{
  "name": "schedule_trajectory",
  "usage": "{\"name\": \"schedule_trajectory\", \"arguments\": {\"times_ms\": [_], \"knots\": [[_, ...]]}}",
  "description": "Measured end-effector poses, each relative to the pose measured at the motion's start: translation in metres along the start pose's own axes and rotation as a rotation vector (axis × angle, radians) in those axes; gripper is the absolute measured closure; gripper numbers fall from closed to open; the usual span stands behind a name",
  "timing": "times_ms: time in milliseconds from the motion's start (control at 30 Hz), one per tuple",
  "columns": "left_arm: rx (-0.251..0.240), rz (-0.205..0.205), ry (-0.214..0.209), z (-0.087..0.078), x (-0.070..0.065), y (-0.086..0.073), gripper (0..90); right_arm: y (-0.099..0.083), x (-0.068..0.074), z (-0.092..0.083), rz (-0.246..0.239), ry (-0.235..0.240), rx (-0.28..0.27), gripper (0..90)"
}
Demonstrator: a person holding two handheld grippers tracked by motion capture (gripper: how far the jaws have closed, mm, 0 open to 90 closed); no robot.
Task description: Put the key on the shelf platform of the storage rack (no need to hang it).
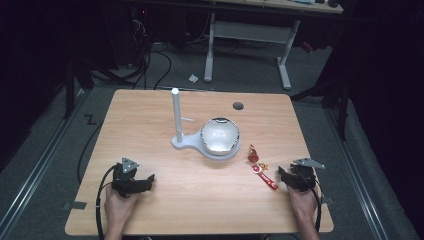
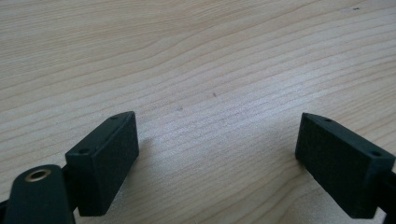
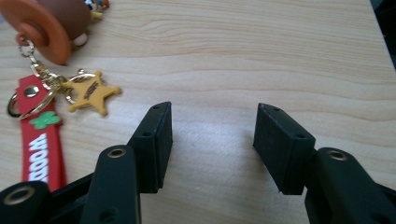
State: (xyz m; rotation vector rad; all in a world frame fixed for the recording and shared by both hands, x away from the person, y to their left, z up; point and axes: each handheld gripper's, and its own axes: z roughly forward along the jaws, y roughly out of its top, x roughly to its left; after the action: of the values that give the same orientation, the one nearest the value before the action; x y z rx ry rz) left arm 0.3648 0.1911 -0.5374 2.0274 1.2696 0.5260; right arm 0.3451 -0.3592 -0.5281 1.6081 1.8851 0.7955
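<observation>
A keychain (image 1: 263,172) lies on the wooden table (image 1: 200,205) at the right: a red strap (image 3: 37,144), a gold star charm (image 3: 89,92) and a brown figure with an orange hat (image 3: 49,23). My right gripper (image 1: 286,176) rests on the table just right of the strap, held by a hand. Its jaws stand apart with bare wood between them, seen at my right gripper (image 3: 212,140). My left gripper (image 1: 145,182) lies on the table at the front left in the other hand, jaws wide over bare wood, seen at my left gripper (image 2: 217,158).
A white stand (image 1: 200,142) with an upright post (image 1: 176,112) and a shiny round bowl (image 1: 220,135) sits at the table's middle. A dark hole (image 1: 238,106) marks the far side. Cables and another desk's legs lie on the floor beyond.
</observation>
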Motion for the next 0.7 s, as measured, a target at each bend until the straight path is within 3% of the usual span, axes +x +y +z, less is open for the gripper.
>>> {"name": "schedule_trajectory", "arguments": {"times_ms": [367,700], "knots": [[0.000,0.000,0.000,0.000,0.000,0.000,14.1,-0.001,0.011,-0.014,-0.037,0.048,-0.024,48.0],[0.000,0.000,0.000,0.000,0.000,0.000,14.1,0.006,0.033,-0.019,-0.099,0.108,-0.036,47.7]]}}
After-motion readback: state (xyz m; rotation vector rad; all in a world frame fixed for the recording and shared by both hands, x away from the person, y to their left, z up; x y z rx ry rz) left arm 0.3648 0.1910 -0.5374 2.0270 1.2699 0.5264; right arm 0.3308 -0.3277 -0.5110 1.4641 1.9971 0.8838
